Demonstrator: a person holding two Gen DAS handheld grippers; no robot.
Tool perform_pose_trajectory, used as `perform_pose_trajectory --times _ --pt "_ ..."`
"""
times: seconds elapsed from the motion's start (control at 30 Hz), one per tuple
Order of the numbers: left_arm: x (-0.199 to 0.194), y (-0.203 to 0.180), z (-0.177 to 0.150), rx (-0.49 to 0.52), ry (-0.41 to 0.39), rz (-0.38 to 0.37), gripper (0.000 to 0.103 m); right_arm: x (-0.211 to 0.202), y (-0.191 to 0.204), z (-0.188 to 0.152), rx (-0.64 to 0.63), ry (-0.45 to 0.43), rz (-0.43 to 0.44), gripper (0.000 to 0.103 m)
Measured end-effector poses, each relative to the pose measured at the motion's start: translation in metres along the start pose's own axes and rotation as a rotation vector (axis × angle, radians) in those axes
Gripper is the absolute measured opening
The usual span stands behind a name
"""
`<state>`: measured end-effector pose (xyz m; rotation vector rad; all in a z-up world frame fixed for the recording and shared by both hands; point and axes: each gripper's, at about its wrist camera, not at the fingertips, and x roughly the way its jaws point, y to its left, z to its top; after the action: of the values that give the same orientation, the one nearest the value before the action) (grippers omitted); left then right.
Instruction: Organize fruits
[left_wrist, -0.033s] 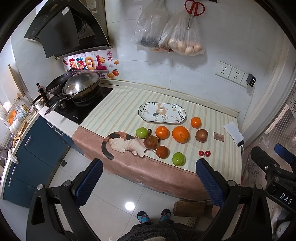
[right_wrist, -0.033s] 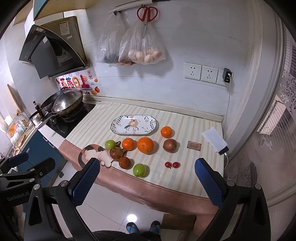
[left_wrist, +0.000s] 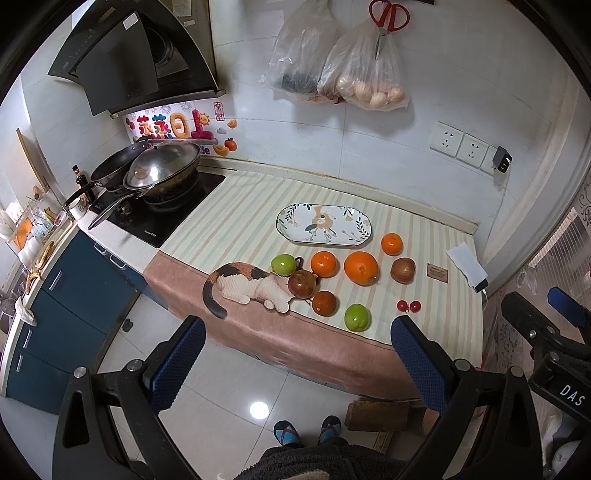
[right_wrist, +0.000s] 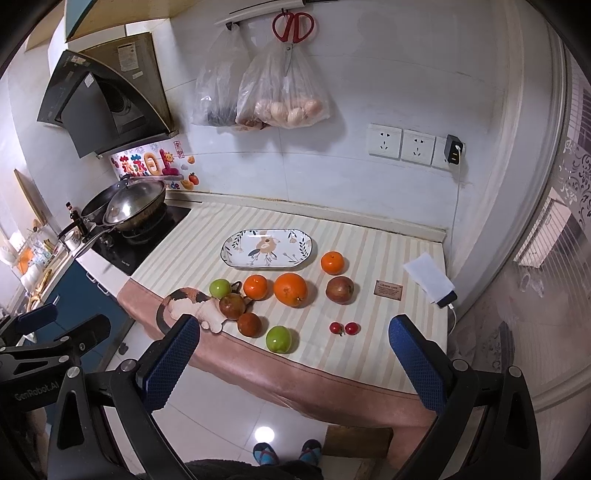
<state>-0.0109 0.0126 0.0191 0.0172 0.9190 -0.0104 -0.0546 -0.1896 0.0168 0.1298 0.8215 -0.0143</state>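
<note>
Since nothing's on the oval plate yet, I'd say I haven't really started. Both my grippers hang out over the floor in front of the counter, well short of the fruit: left gripper spread wide and empty, right gripper same deal. All the fruit sits loose on the striped cloth, in front of the plate: big orange in the middle, smaller orange beside it, another orange near the plate's right end, two green apples, some reddish-brown ones, plus two cherry tomatoes. My guess is everything goes on the plate, so basically the whole job's left.
</note>
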Motion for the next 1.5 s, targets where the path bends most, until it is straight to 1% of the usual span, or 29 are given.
perform_pose_trajectory --times 0.17,0.2,0.3,0.4,0.5,0.67,0.83,0.97,1.03,1.07,1.2,1.27,1.37,1.43,1.5 --pt "0.011 0.007 0.017 0.003 -0.037 0.057 0.103 0.027 -0.004 0.012 0.071 0.008 0.001 0.103" --pt "0.02 0.009 0.024 0.012 -0.04 0.079 0.103 0.035 -0.004 0.012 0.081 0.005 -0.006 0.103" --pt "0.045 0.014 0.037 0.023 -0.026 0.102 0.103 0.065 -0.008 0.01 0.106 0.014 -0.027 0.103" --pt "0.086 0.025 0.05 0.026 0.006 0.116 0.103 0.102 -0.006 0.015 0.12 0.052 -0.025 0.103" --pt "0.129 0.035 0.062 0.019 0.063 0.126 0.103 0.148 -0.002 0.022 0.122 0.111 -0.016 0.103" --pt "0.205 0.05 0.077 -0.01 0.205 0.121 0.103 0.232 -0.009 0.027 0.136 0.219 0.015 0.103" --pt "0.287 0.064 0.089 -0.069 0.357 0.105 0.102 0.331 -0.018 0.036 0.14 0.358 0.055 0.103" --pt "0.353 0.071 0.095 -0.152 0.504 0.053 0.098 0.406 -0.025 0.038 0.139 0.477 0.081 0.103" --pt "0.385 0.073 0.095 -0.201 0.574 0.032 0.093 0.44 -0.027 0.039 0.133 0.523 0.092 0.103" --pt "0.399 0.074 0.094 -0.22 0.606 0.027 0.092 0.452 -0.028 0.04 0.133 0.538 0.098 0.103" --pt "0.444 0.067 0.084 -0.241 0.714 0.009 0.09 0.494 -0.026 0.035 0.124 0.618 0.118 0.103" --pt "0.459 0.063 0.08 -0.235 0.748 0.003 0.09 0.508 -0.023 0.032 0.12 0.658 0.126 0.103" --pt "0.474 0.052 0.077 -0.204 0.768 0.001 0.089 0.524 -0.02 0.029 0.106 0.702 0.142 0.103" --pt "0.479 0.045 0.076 -0.182 0.772 0.003 0.083 0.534 -0.019 0.027 0.099 0.73 0.149 0.103" --pt "0.484 0.039 0.075 -0.161 0.775 -0.006 0.071 0.541 -0.018 0.026 0.093 0.75 0.154 0.103"
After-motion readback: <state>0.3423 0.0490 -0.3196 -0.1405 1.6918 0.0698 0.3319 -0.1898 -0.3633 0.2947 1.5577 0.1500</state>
